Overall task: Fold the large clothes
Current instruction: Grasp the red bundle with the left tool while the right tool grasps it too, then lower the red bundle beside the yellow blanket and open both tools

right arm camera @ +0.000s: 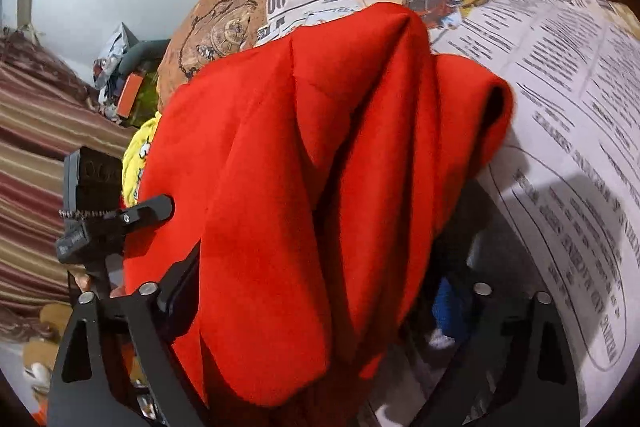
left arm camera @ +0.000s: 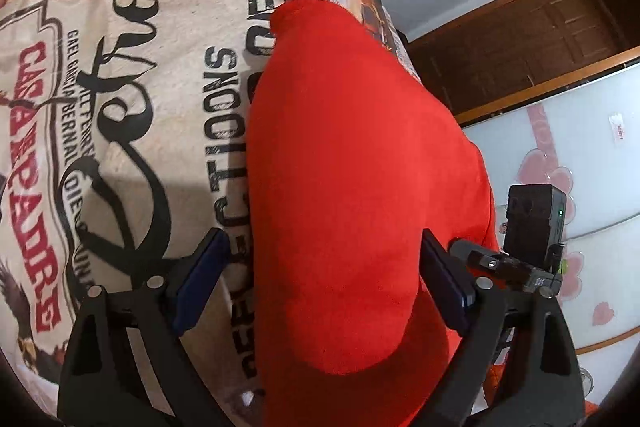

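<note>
Red garment [right arm camera: 304,187] bunched on printed bedspread [left arm camera: 120,107] — yellow cloth [right arm camera: 138,155] beside

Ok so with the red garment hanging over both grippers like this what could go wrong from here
1. The red garment drapes in bunched vertical folds over the right gripper, hiding one finger; those creases may get folded in.
2. The left gripper stands wide open around the cloth, pads apart, so that side may slide off.
3. The garment lies near the edge of the printed bedspread, so loose fabric could slip over it. A yellow printed cloth beside it might get caught up.
</note>
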Available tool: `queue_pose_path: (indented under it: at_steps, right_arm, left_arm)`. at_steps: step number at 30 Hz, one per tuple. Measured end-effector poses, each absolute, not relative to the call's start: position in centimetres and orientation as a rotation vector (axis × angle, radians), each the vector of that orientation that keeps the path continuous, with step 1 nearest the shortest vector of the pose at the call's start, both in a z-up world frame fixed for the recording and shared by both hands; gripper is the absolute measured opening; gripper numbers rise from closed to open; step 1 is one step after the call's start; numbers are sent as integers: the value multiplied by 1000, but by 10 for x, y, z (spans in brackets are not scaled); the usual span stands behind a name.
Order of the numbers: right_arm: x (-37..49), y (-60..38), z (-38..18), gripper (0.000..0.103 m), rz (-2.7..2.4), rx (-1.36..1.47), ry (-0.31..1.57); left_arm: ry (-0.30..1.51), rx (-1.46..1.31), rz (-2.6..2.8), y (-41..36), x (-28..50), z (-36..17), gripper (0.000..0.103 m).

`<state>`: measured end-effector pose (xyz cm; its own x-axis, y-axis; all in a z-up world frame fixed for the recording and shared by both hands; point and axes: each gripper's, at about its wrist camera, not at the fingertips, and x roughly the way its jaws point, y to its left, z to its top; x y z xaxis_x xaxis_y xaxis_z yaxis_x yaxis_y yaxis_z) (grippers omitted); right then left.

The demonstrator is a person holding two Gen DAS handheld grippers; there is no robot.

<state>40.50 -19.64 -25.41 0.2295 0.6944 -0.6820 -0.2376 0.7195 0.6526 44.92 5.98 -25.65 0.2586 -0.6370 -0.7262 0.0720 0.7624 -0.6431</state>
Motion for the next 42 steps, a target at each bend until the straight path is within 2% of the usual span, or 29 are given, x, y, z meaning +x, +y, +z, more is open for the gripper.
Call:
queue_pose_path:
  at_steps: [2,3,5,8,10,19,29,36,42]
  right_arm:
    - [405,-195,-254,70,675,442,1175]
    - [404,-195,-254,66,673,445,1177]
    - [404,-195,-252,48,685,447,1176]
    - [398,-195,-241,38,705,439,1163]
    - [399,-189,-233,36,708,427,1147]
    - [390,-154,-175,35,757,388,1040]
    - [408,-65,-113,35,869,294,920]
    - [439,10,-119,35,921,238,945]
    - [472,65,-158,35,926,201,1026]
  left_arm:
    - [1206,-562,-548,57,451,-254,64]
    - [1205,-563,-555,57,452,-254,61]
    - [1184,-534,-549,52,448,-248,50]
    - [1152,-461,-535,42,442,-234,37]
    - [1126,-416,-527,37,435,-221,33]
    - [961,-373,-486,68,402,-145,31]
    - [793,-386,-355,152,387,-81,31]
    - [800,-420,-243,218,408,-96,31]
    - [856,-440,-159,263,443,-148,31]
